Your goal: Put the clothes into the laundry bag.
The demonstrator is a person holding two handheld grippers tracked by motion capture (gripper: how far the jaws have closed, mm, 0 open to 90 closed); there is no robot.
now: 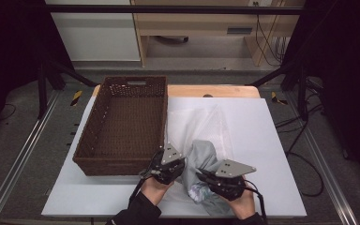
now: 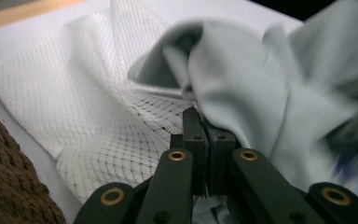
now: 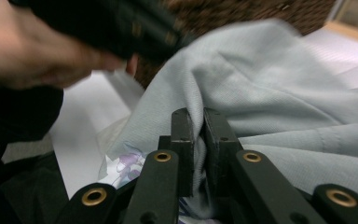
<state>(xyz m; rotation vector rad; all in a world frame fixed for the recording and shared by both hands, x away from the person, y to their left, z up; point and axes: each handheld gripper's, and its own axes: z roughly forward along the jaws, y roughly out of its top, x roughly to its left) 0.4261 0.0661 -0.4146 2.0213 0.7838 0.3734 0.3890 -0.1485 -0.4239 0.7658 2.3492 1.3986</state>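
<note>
Right hand-held gripper (image 3: 195, 122) clamped on pale grey garment (image 3: 279, 79), lower centre of the high view on the counter (image 1: 272, 140), left hand-held gripper (image 2: 204, 122) pinching white mesh bag (image 2: 88, 116) beside wicker basket (image 1: 122, 124).

My tongs (image 1: 180, 174) — black jaws, brass-ringed pivots, grey three-cornered plates on top, black cables trailing — and my dark sleeves at the wrists.

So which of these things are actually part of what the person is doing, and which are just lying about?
In the job:
- left hand-held gripper, shut on the white mesh bag
- right hand-held gripper, shut on the pale grey garment

Possibly next, or just lying about:
- brown wicker basket, beside the bag, nothing in it
- white board under everything
- cables on the floor
</note>
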